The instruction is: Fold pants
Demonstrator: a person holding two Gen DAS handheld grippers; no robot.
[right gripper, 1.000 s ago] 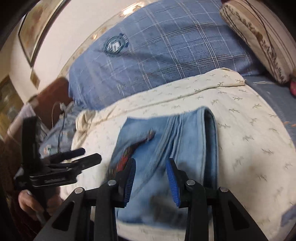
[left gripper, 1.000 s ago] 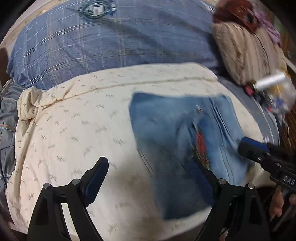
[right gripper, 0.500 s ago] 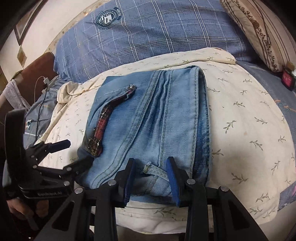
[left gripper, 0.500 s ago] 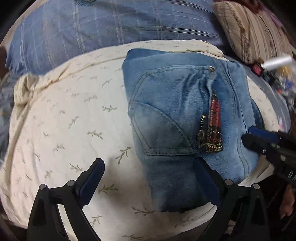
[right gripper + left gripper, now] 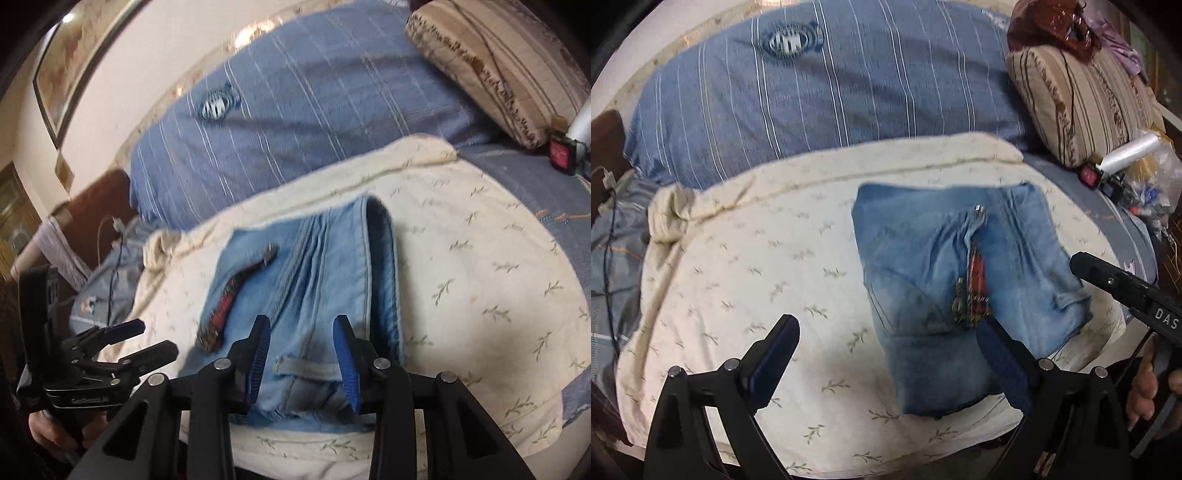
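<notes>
Folded jeans on a leaf-print cover, both claws spread apart and holding nothing.

Nearest, the left claw (image 5: 886,350) stands wide apart over the cream cover (image 5: 757,277), its one finger over the near edge of the folded pants (image 5: 960,277). The right claw (image 5: 301,354) is partly apart, its blue pads (image 5: 345,360) either side of the belt-loop end of the pants without pinching it. The pants lie flat in a compact bundle, red trim (image 5: 225,310) up. Beyond lie a blue striped pillow (image 5: 812,92) and a brown striped cushion (image 5: 1082,96).
</notes>
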